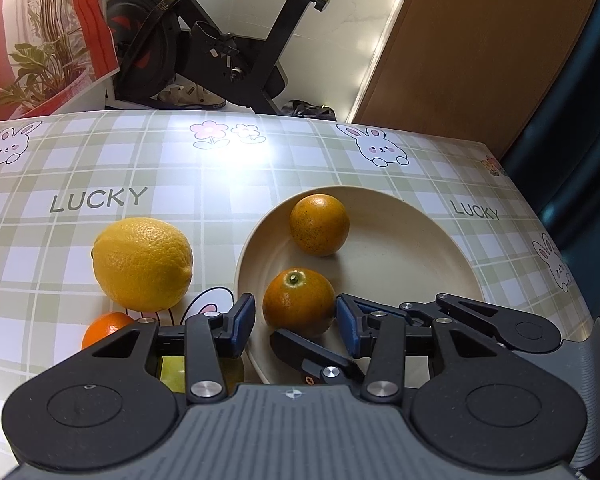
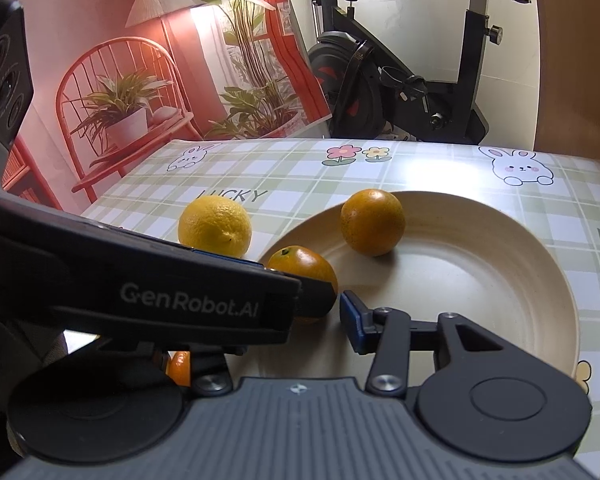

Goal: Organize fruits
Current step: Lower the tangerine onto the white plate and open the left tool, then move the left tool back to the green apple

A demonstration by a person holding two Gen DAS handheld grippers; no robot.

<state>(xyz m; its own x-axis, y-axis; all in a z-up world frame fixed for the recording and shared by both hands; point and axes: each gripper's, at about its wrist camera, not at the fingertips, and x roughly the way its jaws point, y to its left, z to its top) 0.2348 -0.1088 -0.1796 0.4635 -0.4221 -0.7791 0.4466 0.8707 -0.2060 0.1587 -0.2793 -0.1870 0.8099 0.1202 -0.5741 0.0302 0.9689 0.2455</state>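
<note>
A cream plate (image 1: 420,248) (image 2: 480,264) lies on the checked tablecloth with two oranges in it: a far orange (image 1: 319,225) (image 2: 373,222) and a near orange (image 1: 299,302) (image 2: 300,266) by the left rim. My left gripper (image 1: 296,322) is open, its blue pads on either side of the near orange with gaps. A yellow lemon (image 1: 142,264) (image 2: 215,226) lies left of the plate. Another orange (image 1: 106,328) (image 2: 180,368) lies near the left finger, partly hidden. My right gripper is over the plate; only its right finger (image 2: 354,322) shows, the left hidden behind the left gripper.
The table's far edge (image 1: 260,114) and right edge (image 1: 540,216) drop off to the floor. An exercise bike (image 1: 220,48) stands beyond the table. A wooden panel (image 1: 480,40) is at the back right. Something yellow-green (image 1: 172,372) lies under the left gripper.
</note>
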